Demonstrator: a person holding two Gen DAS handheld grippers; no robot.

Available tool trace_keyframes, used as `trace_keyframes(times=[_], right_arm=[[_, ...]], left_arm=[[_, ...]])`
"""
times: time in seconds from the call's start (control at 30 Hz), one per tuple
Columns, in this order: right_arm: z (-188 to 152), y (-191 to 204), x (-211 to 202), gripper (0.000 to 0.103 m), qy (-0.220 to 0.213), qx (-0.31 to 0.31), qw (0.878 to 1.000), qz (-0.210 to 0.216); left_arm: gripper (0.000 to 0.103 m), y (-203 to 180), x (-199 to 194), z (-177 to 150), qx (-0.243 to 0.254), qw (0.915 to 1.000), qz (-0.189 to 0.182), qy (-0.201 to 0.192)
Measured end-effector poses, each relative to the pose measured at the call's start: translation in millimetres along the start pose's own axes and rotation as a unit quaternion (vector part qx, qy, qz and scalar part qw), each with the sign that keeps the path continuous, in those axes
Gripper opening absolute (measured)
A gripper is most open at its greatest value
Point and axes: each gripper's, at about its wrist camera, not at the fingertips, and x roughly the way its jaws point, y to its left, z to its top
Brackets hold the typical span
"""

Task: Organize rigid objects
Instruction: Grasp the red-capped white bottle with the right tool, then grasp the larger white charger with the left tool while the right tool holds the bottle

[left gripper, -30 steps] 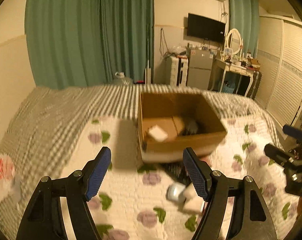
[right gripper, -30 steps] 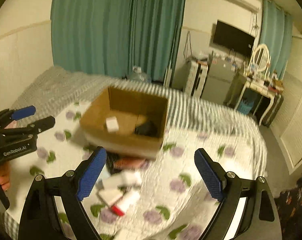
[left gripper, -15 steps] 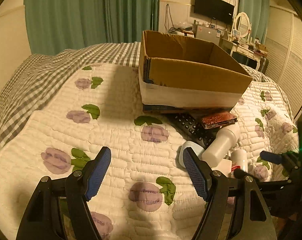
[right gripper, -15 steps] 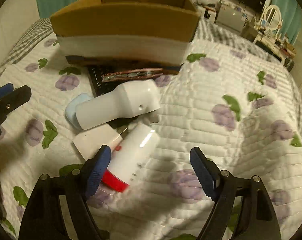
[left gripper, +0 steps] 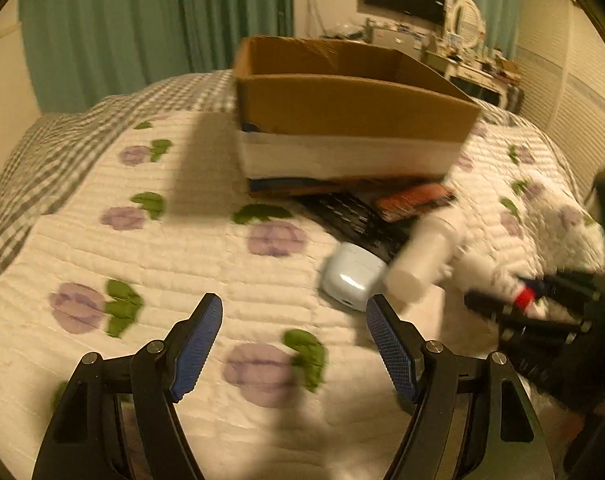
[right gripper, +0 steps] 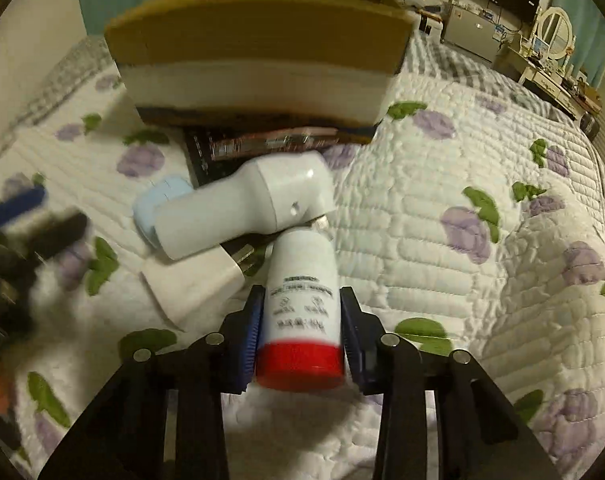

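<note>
A: Left wrist view, item one?

B: Left gripper [left gripper: 294, 344], black frame with blue ribbed pads, held low over the white quilted bedspread with purple flowers and green leaves [left gripper: 190, 240]. Jaws spread wide, nothing between them.

A: Ahead of it?

B: Open brown cardboard box with a white band round its lower half [left gripper: 342, 120], standing on the bed. In front of it a black remote control [left gripper: 354, 216] and a flat reddish packet [left gripper: 414, 200], both blurred. Nearer, a pale blue rounded case [left gripper: 352, 276], touching a white plastic device with a round barrel [left gripper: 426, 260].

A: Hard to make out?

B: The right gripper [left gripper: 538, 300] at the right edge is smeared by motion; a red and white shape shows at its tips. The box's contents are hidden by its near wall.

A: Right wrist view?

B: Right gripper [right gripper: 300, 328], level with the bed, jaws closed narrowly onto the white cylindrical bottle with a red cap [right gripper: 300, 320], pads pressed on both sides just above the cap. The cap points toward the camera; the bottle's far end touches the white device [right gripper: 246, 212].

A: Around it?

B: White square charger plug [right gripper: 194, 284] left of the bottle, partly under the device. Blue case [right gripper: 150, 208] mostly hidden behind the device. Box [right gripper: 258, 52] beyond.

A: Unclear here?

B: The left gripper [right gripper: 22, 224] at the left edge is a dark blur. The bottle's label is unreadable.
</note>
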Motion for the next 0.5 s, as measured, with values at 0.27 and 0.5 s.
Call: trace_keyframes(times=[0.27, 0.5], right_arm=[[3.8, -37.3, -20.9, 0.036, -0.033, 0.035, 0.999, 0.005], [7.0, -42.9, -8.7, 0.036, -0.021, 0.049, 0.998, 0.029]], left_arm=[[0.077, -47.9, 18.1, -4.5, 0.048, 0.9956, -0.067, 0.044], [0.075, -67.6, 56.4, -3.3, 0.065, 0.992, -0.064, 0.088]])
